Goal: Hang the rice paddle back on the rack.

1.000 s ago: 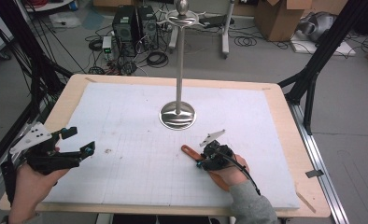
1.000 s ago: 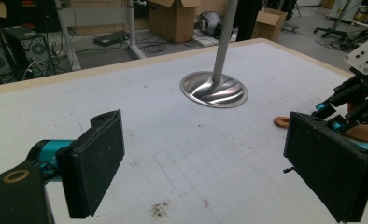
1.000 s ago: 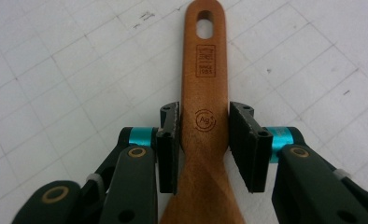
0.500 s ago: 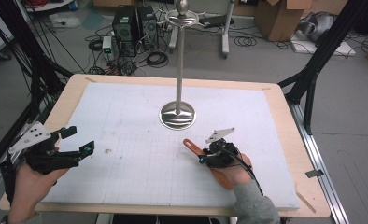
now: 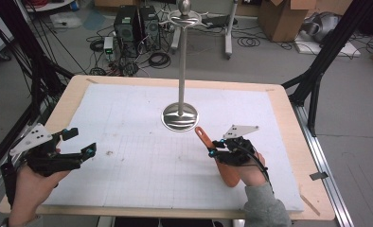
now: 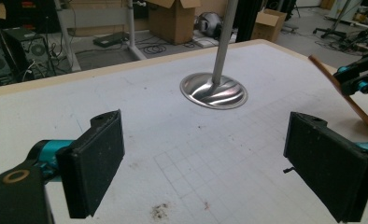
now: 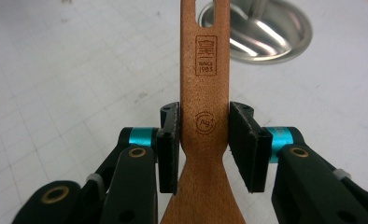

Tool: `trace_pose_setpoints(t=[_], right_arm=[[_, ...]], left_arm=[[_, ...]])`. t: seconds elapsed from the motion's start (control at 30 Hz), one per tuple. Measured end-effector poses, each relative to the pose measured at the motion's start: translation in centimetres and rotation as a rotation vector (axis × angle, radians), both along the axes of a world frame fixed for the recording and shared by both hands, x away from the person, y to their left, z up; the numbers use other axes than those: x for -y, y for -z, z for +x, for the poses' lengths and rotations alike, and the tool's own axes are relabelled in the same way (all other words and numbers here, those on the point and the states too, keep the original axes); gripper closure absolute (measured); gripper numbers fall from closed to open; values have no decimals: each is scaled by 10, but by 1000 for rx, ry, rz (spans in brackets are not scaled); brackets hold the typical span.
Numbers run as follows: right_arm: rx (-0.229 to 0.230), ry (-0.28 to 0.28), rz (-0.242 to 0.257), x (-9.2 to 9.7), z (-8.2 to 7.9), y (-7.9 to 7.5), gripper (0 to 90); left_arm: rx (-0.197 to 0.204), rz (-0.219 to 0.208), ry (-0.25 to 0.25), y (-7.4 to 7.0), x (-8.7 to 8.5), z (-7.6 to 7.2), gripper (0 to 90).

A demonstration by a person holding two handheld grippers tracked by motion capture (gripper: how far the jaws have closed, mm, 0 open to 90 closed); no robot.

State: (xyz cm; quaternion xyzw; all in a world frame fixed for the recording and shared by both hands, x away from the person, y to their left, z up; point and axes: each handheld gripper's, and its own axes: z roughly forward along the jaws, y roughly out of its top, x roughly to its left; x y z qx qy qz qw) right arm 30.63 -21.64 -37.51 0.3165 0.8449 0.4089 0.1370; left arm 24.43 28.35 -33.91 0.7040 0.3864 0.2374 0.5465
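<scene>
A brown wooden spatula (image 5: 202, 135) is held off the white mat, its slotted handle end pointing toward the metal stand's base (image 5: 180, 117). My right gripper (image 5: 213, 152) is shut on the spatula's neck; in the right gripper view both pads (image 7: 169, 144) press the stamped handle (image 7: 204, 51), with the stand's base (image 7: 261, 28) just beyond. My left gripper (image 5: 81, 142) rests at the mat's left edge, open with nothing between its jaws. The left gripper view shows its wide-apart pads (image 6: 98, 163), the stand's base (image 6: 214, 91) ahead and the spatula (image 6: 348, 100) at far right.
The stand's tall pole (image 5: 182, 66) rises from the mat's middle back and carries hooks at the top. The white gridded mat (image 5: 142, 165) lies on a wooden table (image 5: 288, 127). Black frame legs, cables and boxes stand on the floor beyond.
My right gripper has lifted the spatula off the mat and carried it a little toward the stand. The left gripper has stayed in place.
</scene>
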Motion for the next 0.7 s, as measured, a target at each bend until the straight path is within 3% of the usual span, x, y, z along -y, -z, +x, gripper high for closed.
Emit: trace_pose_setpoints(t=[0.13,0.7], right_arm=[[34,24,47,7,-2,-7,646],[99,48,102,17,-9,-22,646]], left_arm=[[-1,2,3,0,0,0,128],[-3,4,5,0,1,0,128]])
